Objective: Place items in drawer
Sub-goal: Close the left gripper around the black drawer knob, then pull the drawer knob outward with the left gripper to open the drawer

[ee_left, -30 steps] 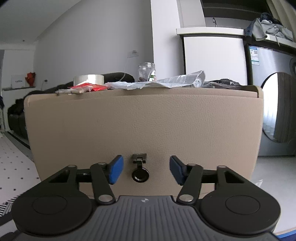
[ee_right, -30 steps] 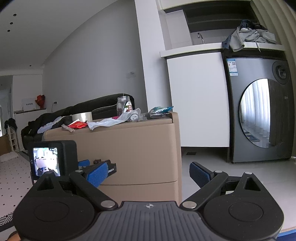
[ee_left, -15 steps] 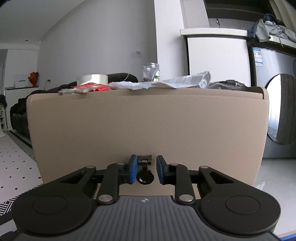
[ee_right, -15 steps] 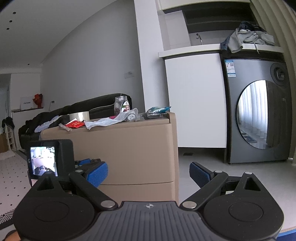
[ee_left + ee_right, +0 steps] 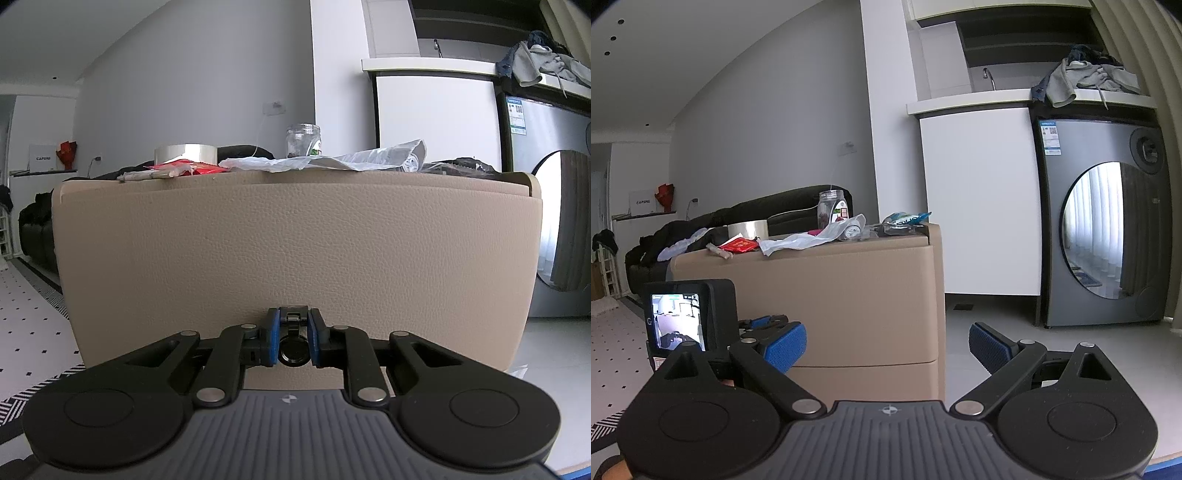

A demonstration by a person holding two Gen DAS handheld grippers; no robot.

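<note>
You are at the opening step: the drawer (image 5: 295,240) is shut, its tan leather-look front filling the middle of the left wrist view, and nothing has gone in yet. In the right wrist view the same cabinet (image 5: 849,288) sits left of centre, with a seam low down that marks where the upper drawer front ends.

The items wait on the cabinet top, along the upper middle of the left view: a crumpled plastic bag (image 5: 332,160), a roll of tape (image 5: 185,152), a glass jar (image 5: 303,140) and a red packet (image 5: 184,169). All are well above your left tool and untouched.

Your left gripper (image 5: 293,341) sits low in the frame, level and square to the drawer front. Its blue pads are closed in on the small black ring pull (image 5: 293,350) that hangs from a clasp at the bottom centre of the front, one pad on each side, seemingly touching it. The grip looks set, so the next move, as I judge it, calls for a straight pull back toward you, kept level so the ring does not slip out from between the pads.

Your right gripper (image 5: 886,345) hangs off to the side at the bottom of its frame, spread wide and holding nothing, pointed at the cabinet's right edge and the floor beyond. It is free to reach up for an item once the drawer is out.
</note>
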